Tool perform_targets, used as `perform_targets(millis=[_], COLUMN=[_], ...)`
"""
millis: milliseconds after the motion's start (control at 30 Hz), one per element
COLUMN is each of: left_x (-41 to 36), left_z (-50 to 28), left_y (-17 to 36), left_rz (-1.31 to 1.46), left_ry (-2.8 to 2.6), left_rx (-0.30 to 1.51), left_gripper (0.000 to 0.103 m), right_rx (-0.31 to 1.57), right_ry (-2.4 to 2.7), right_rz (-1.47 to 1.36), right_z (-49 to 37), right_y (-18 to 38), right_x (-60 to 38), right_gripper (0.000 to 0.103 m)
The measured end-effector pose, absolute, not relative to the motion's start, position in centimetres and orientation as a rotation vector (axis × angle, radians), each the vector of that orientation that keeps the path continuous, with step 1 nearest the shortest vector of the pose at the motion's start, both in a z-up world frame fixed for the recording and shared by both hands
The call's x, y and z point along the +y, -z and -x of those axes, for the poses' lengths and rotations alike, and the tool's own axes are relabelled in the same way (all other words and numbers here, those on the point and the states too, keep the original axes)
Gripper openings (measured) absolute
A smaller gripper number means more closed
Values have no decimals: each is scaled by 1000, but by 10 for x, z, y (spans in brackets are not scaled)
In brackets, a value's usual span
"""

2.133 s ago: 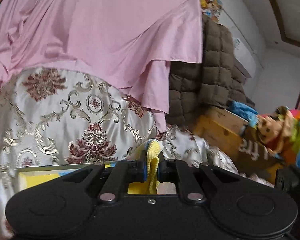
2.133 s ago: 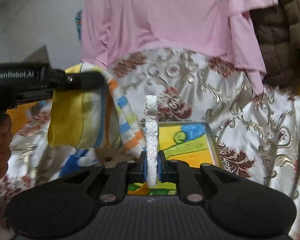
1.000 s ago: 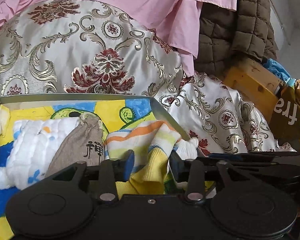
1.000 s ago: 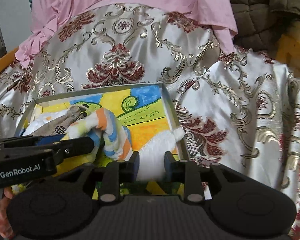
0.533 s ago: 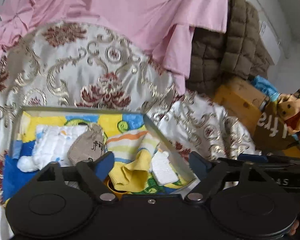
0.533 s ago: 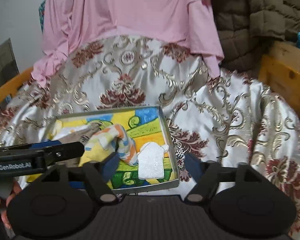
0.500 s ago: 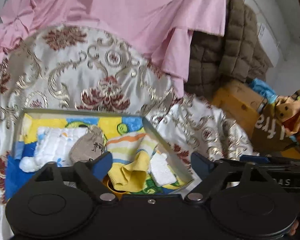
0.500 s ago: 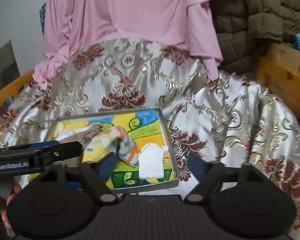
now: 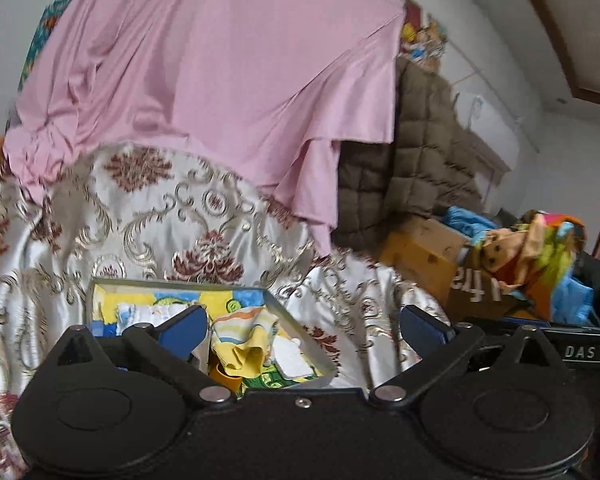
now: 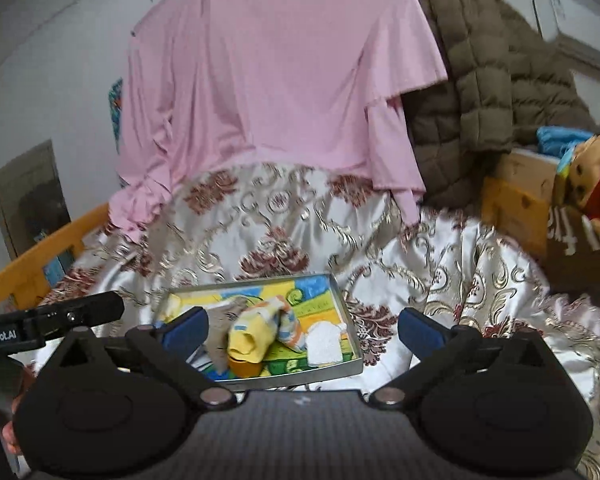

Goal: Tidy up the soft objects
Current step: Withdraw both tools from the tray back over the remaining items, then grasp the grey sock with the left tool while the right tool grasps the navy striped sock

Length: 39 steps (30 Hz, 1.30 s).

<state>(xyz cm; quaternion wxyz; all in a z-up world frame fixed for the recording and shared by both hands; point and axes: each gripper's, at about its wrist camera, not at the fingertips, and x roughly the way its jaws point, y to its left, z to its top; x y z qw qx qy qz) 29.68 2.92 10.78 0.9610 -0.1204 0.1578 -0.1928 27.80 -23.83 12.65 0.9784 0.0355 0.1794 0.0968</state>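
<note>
A metal tray (image 10: 347,322) with a colourful printed bottom lies on the patterned satin cover. Inside lie a striped yellow towel (image 10: 260,332), a white cloth (image 10: 324,345), a grey pouch (image 10: 223,320) and a white quilted cloth (image 9: 148,312). My right gripper (image 10: 304,326) hangs back from and above the tray, its jaws opening wide with nothing between them. My left gripper (image 9: 302,326) does the same, jaws opening and bare; the towel (image 9: 244,340) and tray rim (image 9: 172,283) show beyond it. Its body (image 10: 60,316) appears at the left of the right wrist view.
A pink cloth (image 9: 228,80) drapes the heap behind the tray, with a brown quilted jacket (image 9: 420,168) to its right. Wooden and cardboard boxes (image 9: 428,248) and a plush toy (image 9: 528,256) stand at the right. An orange wooden rail (image 10: 40,256) runs along the left.
Both grippers opened and let go of the striped towel and the white cloth, which now lie in the tray. Both then drew back and up, so the tray looks smaller.
</note>
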Motion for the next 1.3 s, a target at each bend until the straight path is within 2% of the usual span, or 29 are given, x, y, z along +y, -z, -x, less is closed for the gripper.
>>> perform_targets(millis=[267, 567, 1300], left_x=[42, 40, 32], left_z=[-214, -149, -100], left_y=[-113, -97, -33], left_rz=[246, 197, 139], left_ry=[385, 373, 372], left_rx=[257, 243, 406], left_gripper=[102, 102, 102], right_rx=[257, 263, 307], right_ry=[-181, -164, -85], right_rz=[-52, -89, -54], right_z=[-200, -144, -88], right_y=[-125, -106, -45], right_x=[-225, -223, -225], right_gripper=[103, 103, 103])
